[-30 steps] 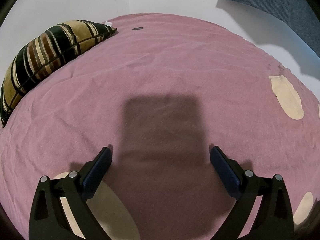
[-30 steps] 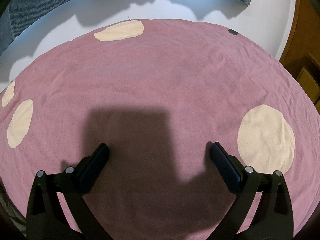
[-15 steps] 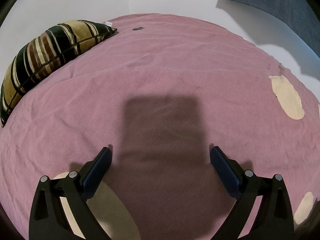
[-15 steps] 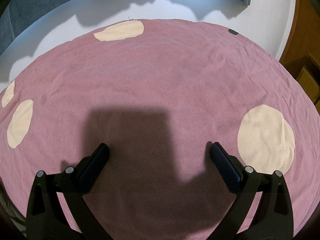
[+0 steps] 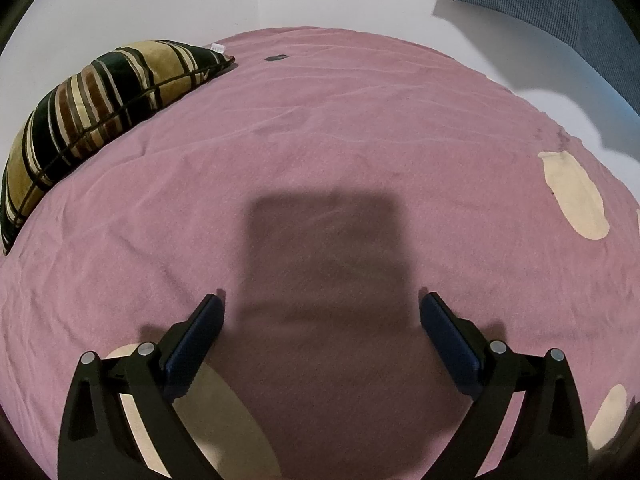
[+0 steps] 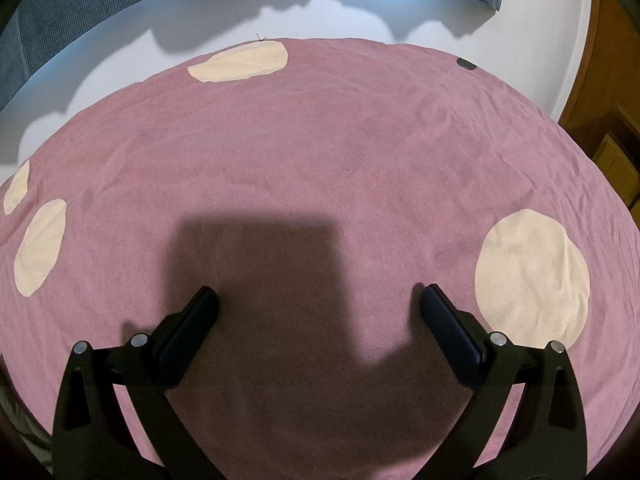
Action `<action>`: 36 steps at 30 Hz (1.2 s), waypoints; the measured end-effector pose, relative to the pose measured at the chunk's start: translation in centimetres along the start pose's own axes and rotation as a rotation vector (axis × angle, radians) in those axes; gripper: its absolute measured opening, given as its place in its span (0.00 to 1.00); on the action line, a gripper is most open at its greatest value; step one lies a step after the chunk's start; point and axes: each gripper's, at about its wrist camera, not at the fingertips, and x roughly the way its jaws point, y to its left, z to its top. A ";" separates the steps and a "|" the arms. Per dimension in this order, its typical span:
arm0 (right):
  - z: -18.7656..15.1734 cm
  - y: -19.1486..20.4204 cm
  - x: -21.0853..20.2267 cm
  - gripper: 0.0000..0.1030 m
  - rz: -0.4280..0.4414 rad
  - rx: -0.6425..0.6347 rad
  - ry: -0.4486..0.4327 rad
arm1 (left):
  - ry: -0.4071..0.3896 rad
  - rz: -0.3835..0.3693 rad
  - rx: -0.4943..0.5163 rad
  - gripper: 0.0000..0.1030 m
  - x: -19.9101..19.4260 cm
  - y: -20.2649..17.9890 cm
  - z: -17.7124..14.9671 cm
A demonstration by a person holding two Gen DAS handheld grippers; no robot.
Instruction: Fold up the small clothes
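You held the left hand-held gripper (image 5: 320, 306) and right hand-held gripper (image 6: 318, 298) spread and empty above the bed (image 6: 320, 140); no small garment appeared in either view, so neither was nearer.

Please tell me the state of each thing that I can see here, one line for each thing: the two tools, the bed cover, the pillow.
Left tool: open, holds nothing, over the cover.
Right tool: open, holds nothing, over the cover.
Pink bed cover: spread flat, lightly wrinkled, no garment visible on it.
Striped pillow: lying at the far left edge of the cover, beside the wall.
Blue-grey cloth: hanging against the wall behind the bed.
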 end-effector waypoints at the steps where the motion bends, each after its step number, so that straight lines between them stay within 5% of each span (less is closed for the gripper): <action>1: -0.1 0.0 0.0 0.98 0.000 0.000 -0.001 | 0.000 0.000 0.000 0.96 0.0 0.0 0.0; 36: -0.2 0.0 0.0 0.98 -0.001 0.002 -0.001 | 0.001 0.007 -0.001 0.96 -0.4 -0.3 0.1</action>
